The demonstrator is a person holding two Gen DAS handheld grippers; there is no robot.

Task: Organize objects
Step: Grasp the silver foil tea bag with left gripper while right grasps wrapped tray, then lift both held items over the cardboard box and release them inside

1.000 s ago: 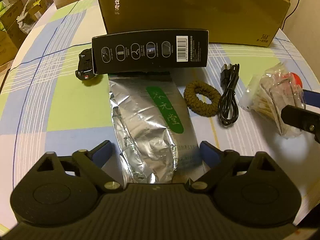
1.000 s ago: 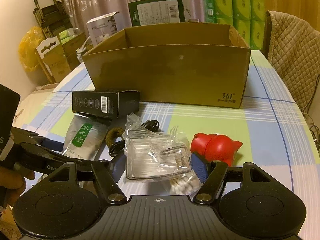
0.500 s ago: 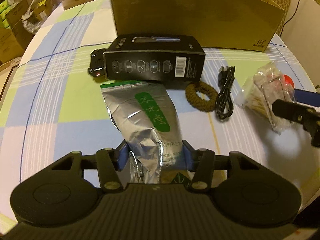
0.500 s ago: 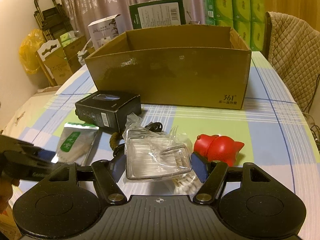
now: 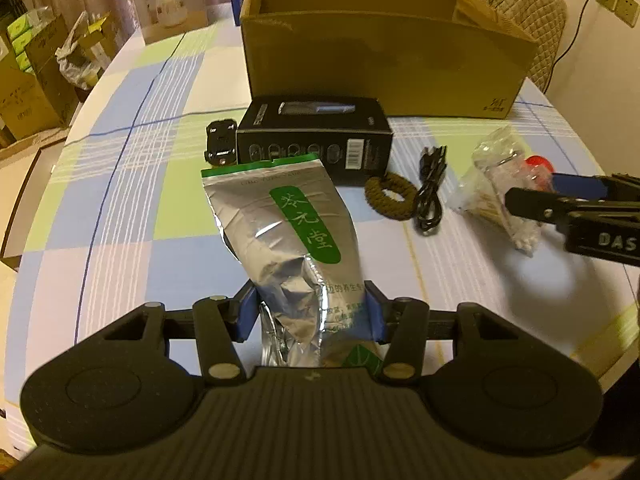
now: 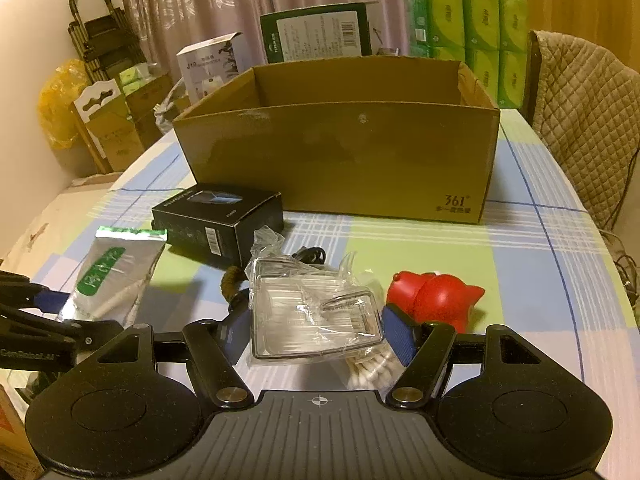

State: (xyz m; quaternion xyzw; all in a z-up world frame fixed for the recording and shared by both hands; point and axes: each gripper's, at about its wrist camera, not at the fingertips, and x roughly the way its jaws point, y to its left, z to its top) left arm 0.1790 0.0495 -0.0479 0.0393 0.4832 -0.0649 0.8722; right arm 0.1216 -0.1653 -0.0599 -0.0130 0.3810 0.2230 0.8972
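- Left gripper (image 5: 308, 316) had clamped its pads on the lower end of the foil pouch (image 5: 288, 240) (raised clear of the table (image 5: 120, 200)).
- Right gripper (image 6: 316, 332) gripped a clear plastic case (image 6: 312, 312), near the cardboard box (image 6: 340, 160).

Glossy foil pouch (image 5: 288, 236) — matt cardboard box (image 5: 384, 60)

Dim, warm yellowish indoor light; glare streaks on the foil pouch (image 5: 288, 240); soft shadows on the bench (image 5: 120, 216); fisheye bending and dark corners.
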